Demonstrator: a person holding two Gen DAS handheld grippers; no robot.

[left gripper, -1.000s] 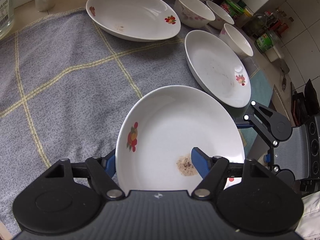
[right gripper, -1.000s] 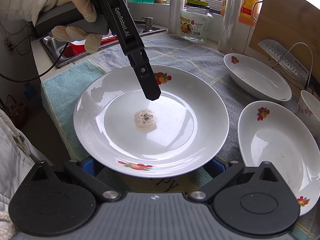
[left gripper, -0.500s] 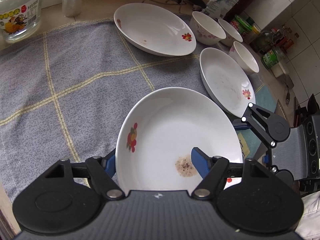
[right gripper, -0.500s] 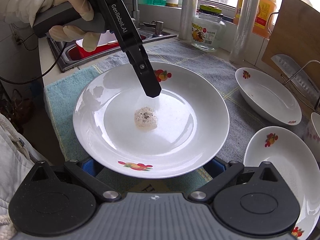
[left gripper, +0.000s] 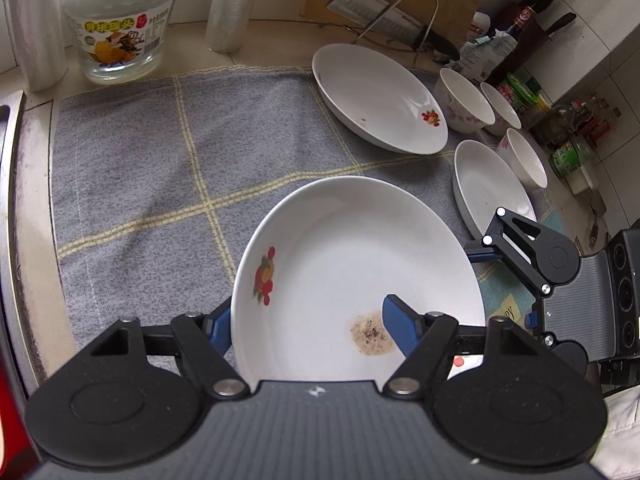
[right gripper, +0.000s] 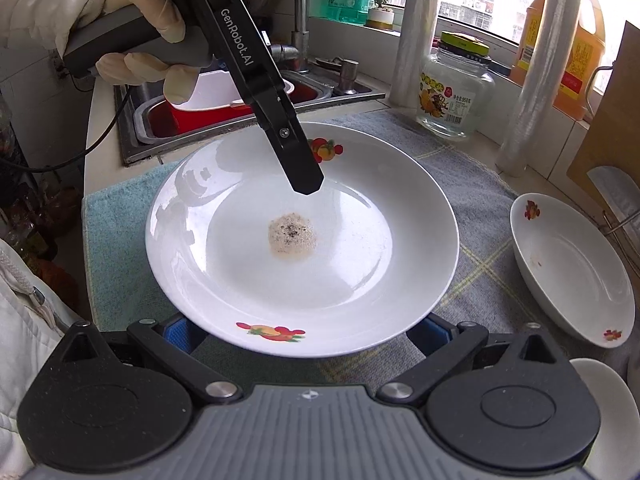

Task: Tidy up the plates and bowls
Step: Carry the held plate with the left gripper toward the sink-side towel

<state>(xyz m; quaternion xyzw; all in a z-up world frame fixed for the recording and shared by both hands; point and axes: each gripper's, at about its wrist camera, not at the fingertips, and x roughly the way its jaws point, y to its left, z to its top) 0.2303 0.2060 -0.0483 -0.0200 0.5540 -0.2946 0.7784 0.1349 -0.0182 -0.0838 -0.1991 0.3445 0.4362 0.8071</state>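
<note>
The left gripper [left gripper: 308, 330] is clamped across the rim of the soiled plate [left gripper: 352, 264], one finger inside, one outside; the plate hangs above the grey checked cloth [left gripper: 160, 168]; the right gripper [right gripper: 308, 334] sits under the near rim, its pads hidden, so its grip cannot be told; two other plates [left gripper: 380, 100] and three bowls [left gripper: 466, 100] lie unstacked; by the look of it, sorting has barely begun.

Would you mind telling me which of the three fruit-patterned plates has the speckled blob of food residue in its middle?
It is the plate held in the left gripper. The two other plates lie on the grey cloth with only faint specks.
</note>
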